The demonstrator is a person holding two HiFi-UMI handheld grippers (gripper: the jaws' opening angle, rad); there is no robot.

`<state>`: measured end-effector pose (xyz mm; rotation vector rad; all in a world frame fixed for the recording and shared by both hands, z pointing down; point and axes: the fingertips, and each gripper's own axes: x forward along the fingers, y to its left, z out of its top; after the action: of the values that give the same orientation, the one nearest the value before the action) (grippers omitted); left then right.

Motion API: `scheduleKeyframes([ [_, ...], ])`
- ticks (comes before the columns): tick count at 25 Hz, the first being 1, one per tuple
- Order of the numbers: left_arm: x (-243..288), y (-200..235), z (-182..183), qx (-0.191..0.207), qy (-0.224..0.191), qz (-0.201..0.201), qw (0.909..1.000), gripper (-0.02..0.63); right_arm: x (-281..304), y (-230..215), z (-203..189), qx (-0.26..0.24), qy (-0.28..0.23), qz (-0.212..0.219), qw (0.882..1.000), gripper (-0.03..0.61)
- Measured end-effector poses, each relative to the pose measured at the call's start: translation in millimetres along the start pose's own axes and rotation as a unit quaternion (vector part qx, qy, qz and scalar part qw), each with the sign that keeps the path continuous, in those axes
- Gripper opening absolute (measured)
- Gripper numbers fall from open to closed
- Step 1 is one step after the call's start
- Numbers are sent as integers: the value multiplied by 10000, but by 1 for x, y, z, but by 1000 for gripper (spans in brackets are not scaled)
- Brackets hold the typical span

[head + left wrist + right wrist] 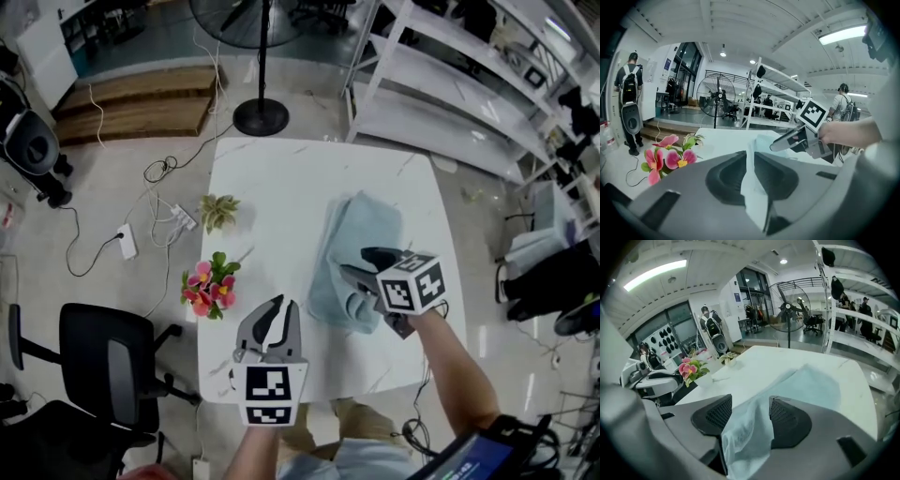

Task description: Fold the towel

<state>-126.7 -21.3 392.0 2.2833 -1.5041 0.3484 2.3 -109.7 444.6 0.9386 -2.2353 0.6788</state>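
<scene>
Light-blue cloth towel [364, 225] looks folded 1x, 2nd fold prob. left; right gripper [354, 262] gapes astride its edge, left gripper [280, 307] barely apart, empty.

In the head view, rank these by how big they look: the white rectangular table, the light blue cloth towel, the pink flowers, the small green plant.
1. white rectangular table
2. light blue cloth towel
3. pink flowers
4. small green plant

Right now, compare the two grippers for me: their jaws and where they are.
The left gripper has its jaws almost together, nothing between them; the right gripper has its jaws wide apart, the towel lying between them. The left gripper is over bare table, clear of the towel; the right gripper is at the towel's near edge. Both point across the table.
</scene>
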Motion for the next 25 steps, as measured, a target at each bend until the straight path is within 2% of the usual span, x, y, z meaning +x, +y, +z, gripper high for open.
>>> scheduleKeyframes([
  [3,1,-6,-9,12,84,-55,9999,55,-3,15,-30,102,107,-22,9999,289],
  [5,1,-7,-17,0,159,-65,9999,55,0,20,-52,-45,348,-192,9992,297],
  [6,1,-8,-20,-4,191,-69,9998,55,3,21,-60,-159,456,-297,9984,243],
  [7,1,-8,-22,-4,211,-74,9997,55,4,23,-62,-286,486,-367,9977,107],
  [8,0,-8,-23,3,214,-78,9997,55,3,26,-59,-429,438,-382,9974,77],
  [12,-5,-3,-14,16,126,-27,9999,55,-2,55,-25,-1081,181,-245,9937,78],
  [15,-12,0,-7,-16,50,29,10000,55,4,77,-18,-1424,257,-82,9894,83],
  [22,-24,11,-22,-182,55,128,9997,55,50,97,-66,-1905,833,110,9781,86],
  [25,-24,19,-37,-295,127,185,9993,55,69,97,-87,-1933,1033,223,9754,129],
])
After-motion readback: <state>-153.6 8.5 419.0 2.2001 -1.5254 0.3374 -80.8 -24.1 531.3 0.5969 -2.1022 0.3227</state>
